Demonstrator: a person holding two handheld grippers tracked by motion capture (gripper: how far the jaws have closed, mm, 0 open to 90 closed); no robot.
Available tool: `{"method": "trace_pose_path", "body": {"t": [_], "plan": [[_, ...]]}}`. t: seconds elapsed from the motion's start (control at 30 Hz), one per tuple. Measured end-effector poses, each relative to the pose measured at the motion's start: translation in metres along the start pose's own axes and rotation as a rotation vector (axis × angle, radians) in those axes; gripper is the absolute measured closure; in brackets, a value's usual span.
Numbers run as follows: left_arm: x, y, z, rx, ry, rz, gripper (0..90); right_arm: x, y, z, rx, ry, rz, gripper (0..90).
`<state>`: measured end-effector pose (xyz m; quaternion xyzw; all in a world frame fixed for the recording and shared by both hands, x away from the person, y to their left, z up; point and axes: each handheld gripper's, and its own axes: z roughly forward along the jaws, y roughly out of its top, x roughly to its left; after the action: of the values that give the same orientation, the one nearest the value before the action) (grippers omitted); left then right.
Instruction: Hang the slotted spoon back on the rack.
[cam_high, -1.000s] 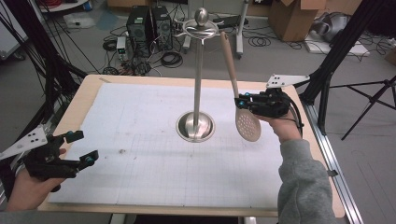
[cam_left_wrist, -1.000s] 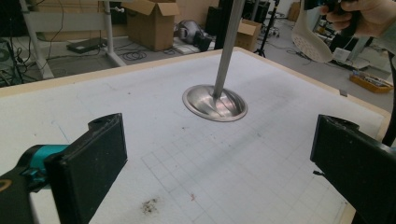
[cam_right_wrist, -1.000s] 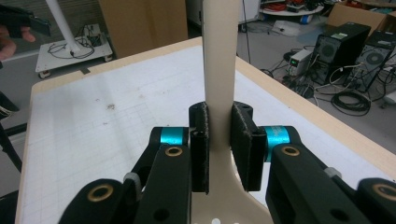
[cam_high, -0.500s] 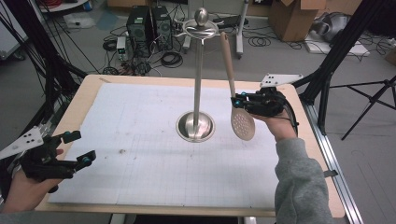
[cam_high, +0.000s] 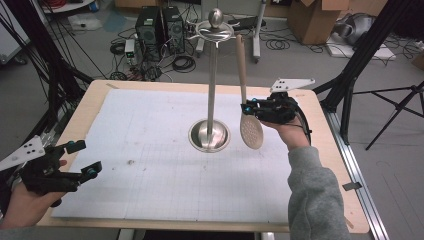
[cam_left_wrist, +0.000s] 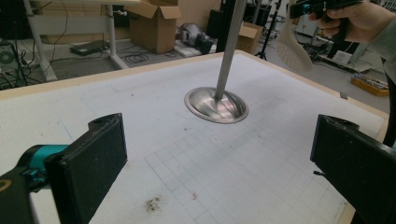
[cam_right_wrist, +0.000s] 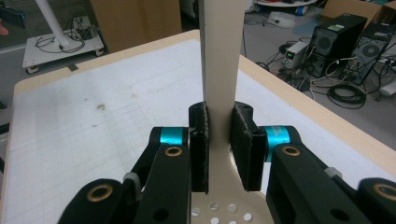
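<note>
Currently bench carries the steel stand at centre; slotted spoon hangs upright just right of its pole, handle top near the hook ring; right gripper clamped on the spoon's neck; left gripper apart, idle at the near-left corner; keep the handle vertical, align its end squarely with a hook.

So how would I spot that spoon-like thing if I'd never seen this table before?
Find the tall metal stand rising from its round base at the middle of the white mat. Just to its right hangs the slotted spoon, its long handle running up toward the stand's top ring, with the right gripper shut on it. It is pale beige, with a round head full of holes.
</note>
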<state>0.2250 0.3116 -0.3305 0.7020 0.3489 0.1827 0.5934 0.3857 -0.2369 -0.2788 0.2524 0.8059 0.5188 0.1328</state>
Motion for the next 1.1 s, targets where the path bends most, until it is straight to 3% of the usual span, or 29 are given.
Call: {"method": "trace_pose_path", "body": {"t": [0.8,1.1], "plan": [[0.0,-0.001,0.0,0.0,0.003,0.0,4.1,0.003,0.002,0.013,0.002,-0.014,0.012,75.8],[0.0,-0.001,0.0,0.0,0.003,0.001,4.1,0.009,0.002,0.011,0.001,-0.035,-0.018,62.5]]}}
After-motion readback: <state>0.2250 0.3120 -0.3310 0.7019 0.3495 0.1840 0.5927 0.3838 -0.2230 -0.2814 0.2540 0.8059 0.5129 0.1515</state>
